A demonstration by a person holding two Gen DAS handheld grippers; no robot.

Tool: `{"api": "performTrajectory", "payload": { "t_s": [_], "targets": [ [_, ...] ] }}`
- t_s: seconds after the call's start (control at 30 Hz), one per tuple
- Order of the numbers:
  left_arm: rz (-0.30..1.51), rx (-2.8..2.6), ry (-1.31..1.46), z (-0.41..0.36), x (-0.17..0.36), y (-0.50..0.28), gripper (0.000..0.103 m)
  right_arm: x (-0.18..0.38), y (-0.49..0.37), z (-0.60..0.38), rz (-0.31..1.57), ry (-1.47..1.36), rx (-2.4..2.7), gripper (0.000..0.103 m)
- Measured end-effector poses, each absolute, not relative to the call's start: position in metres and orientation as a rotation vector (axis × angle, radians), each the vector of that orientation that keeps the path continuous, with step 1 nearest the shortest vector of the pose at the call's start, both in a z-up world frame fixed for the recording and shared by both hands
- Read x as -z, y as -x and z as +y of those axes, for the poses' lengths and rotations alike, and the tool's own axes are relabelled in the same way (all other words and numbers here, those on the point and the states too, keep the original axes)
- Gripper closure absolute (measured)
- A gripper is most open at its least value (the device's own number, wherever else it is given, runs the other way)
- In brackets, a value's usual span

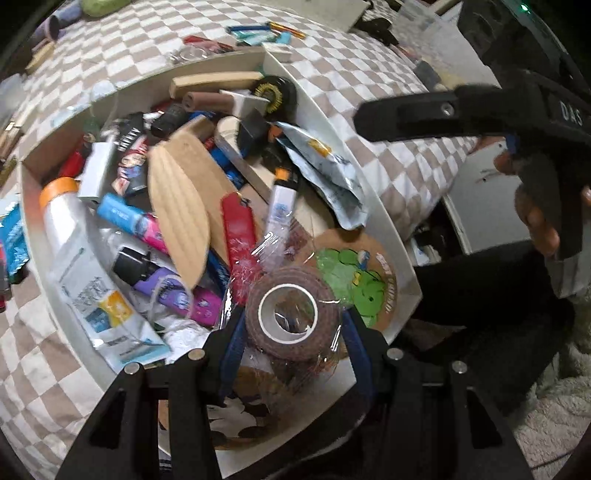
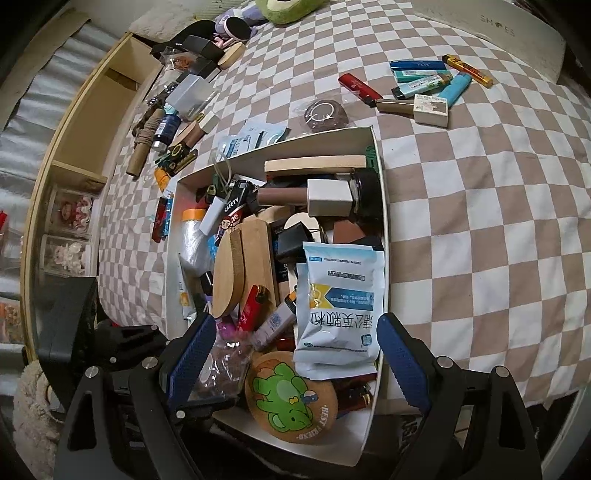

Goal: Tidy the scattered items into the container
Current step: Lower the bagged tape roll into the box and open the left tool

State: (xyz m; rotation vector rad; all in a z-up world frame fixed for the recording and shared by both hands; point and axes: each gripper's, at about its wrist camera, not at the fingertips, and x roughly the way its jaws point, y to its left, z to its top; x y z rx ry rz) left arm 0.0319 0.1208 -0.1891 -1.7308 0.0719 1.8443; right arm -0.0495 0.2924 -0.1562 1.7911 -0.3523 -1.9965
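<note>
Over the box [image 1: 373, 192], left hand-held gripper [image 1: 291, 339] tilted down, clamped on tape roll [image 1: 288, 314], right hand-held gripper [image 2: 295, 354] apart

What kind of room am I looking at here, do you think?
Most likely a bedroom. The white box of odds and ends sits on a checkered bedspread, a green plush toy lies at the far end, and a wooden shelf unit runs alongside the bed.

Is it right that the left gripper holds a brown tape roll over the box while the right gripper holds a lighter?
Not quite. The left gripper does grip the brown tape roll over the box, but the right gripper holds nothing: the right wrist view shows it open and empty above the box.
</note>
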Motion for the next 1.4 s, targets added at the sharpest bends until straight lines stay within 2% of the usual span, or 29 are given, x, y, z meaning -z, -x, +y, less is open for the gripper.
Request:
{"api": "performTrajectory", "payload": {
  "t_s": [0.47,0.5,0.53,0.63,1.1,1.4],
  "targets": [
    [-0.118,-1.972,1.830,0.098,0.191,-0.022,0.051,0.156,0.049,0.290,-0.346,-1.794,1.988,0.014],
    [-0.149,-1.965,1.843,0.097,0.193,-0.021,0.045,0.156,0.049,0.290,-0.344,-1.794,1.987,0.014],
    [-0.189,-1.953,1.856,0.096,0.195,-0.021,0.033,0.155,0.049,0.289,-0.342,-1.793,1.987,0.014],
    [-0.241,-1.943,1.860,0.097,0.196,-0.021,0.014,0.152,0.049,0.288,-0.342,-1.790,1.988,0.014],
    [-0.425,-1.723,1.930,0.096,0.192,-0.029,0.012,0.152,0.052,0.292,-0.374,-1.793,1.997,0.014],
    [-0.320,-1.760,1.896,0.100,0.183,-0.031,0.012,0.151,0.054,0.293,-0.384,-1.788,2.003,0.014]
  ]
}}
